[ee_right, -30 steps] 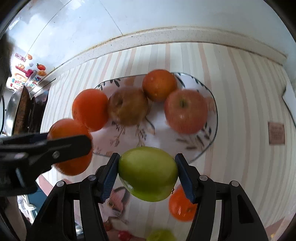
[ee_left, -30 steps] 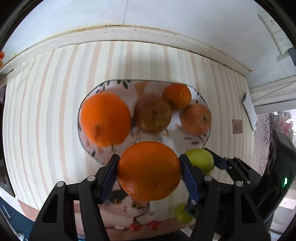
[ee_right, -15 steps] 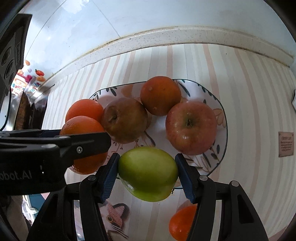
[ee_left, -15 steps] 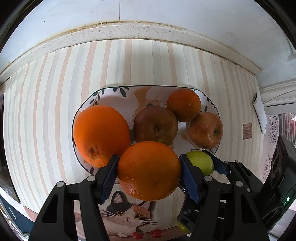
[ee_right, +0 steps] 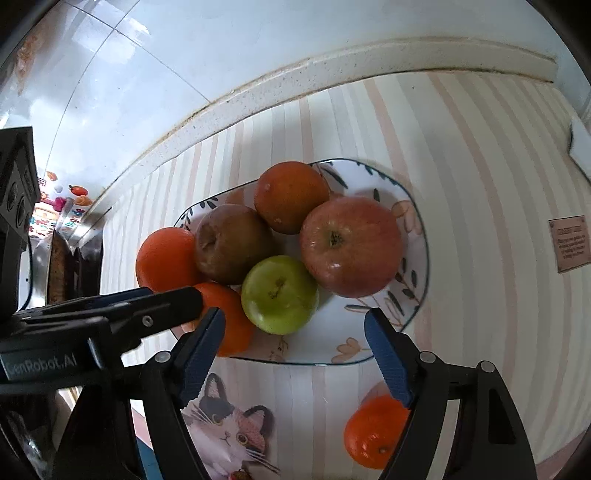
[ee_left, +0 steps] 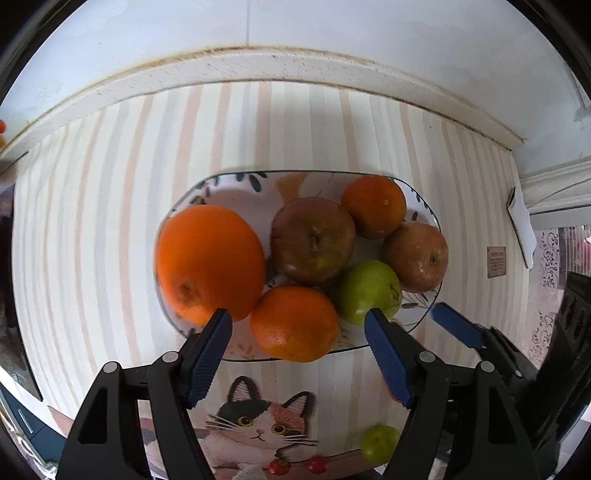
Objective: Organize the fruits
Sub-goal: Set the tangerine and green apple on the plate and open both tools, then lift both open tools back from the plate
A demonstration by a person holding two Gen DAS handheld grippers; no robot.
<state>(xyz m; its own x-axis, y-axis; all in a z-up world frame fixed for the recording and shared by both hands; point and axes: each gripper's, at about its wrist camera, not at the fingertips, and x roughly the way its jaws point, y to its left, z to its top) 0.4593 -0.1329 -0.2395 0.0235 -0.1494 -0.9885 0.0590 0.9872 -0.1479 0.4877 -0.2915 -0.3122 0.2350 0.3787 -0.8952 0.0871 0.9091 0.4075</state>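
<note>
A white plate [ee_left: 417,201] with dark leaf motifs is shown; a green apple [ee_left: 367,291], orange fruit [ee_left: 293,323], and pink-striped cloth [ee_left: 110,221] are seen.

Surface: we see a striped pink-and-cream cloth [ee_left: 110,221] with a calico cat print [ee_left: 258,424].
Cloth's right: small brown label [ee_right: 570,243].
Backdrop: white tiled wall [ee_left: 295,29].

Striped tablecloth [ee_left: 110,221] against a white tiled wall [ee_left: 332,26], daylit.
</note>
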